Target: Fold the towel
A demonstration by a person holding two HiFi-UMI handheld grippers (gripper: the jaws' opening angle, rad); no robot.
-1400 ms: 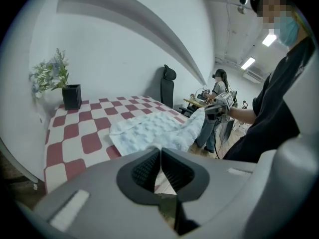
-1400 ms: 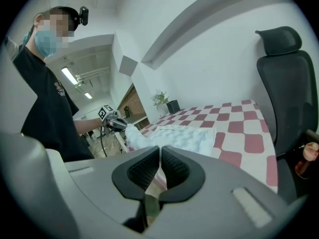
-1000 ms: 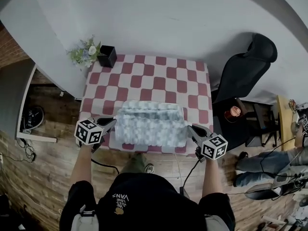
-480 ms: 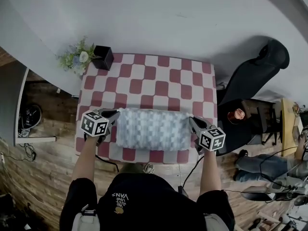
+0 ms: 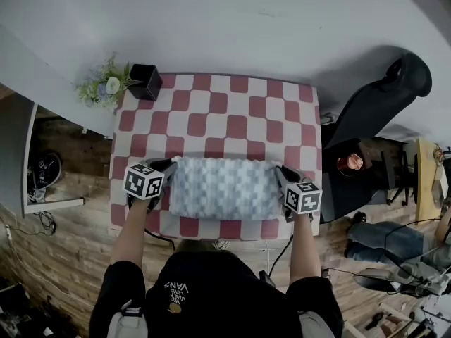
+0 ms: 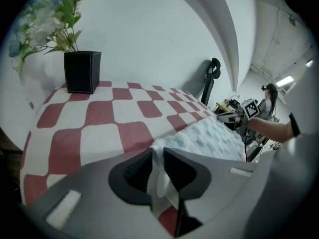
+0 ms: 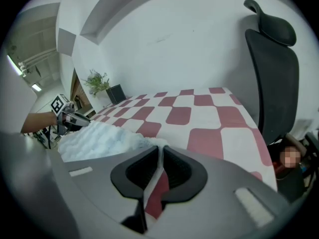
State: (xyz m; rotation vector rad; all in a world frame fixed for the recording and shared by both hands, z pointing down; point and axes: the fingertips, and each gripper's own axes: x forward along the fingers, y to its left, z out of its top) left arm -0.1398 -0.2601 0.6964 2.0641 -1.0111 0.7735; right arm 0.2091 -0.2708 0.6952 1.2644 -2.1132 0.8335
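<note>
The towel (image 5: 225, 189) now lies folded on the surface (image 5: 218, 104). My left claw (image 5: 169, 166) and right claw (image 5: 280, 172) have just been loosening, each pinching a corner. This fold looks done.

A table (image 5: 211, 94) covered in red-and-white checks fills the middle of the head view. At its upper left corner stands a black square pot (image 5: 146, 81) holding pale flowers (image 5: 101, 89) (seen from above, they spread to its left). A black office chair (image 5: 380, 101) stands at the right, with a small coppery round thing (image 5: 344, 164) on a dark surface just below it. Wood-plank floor (image 5: 63, 245) shows at lower left.
</note>
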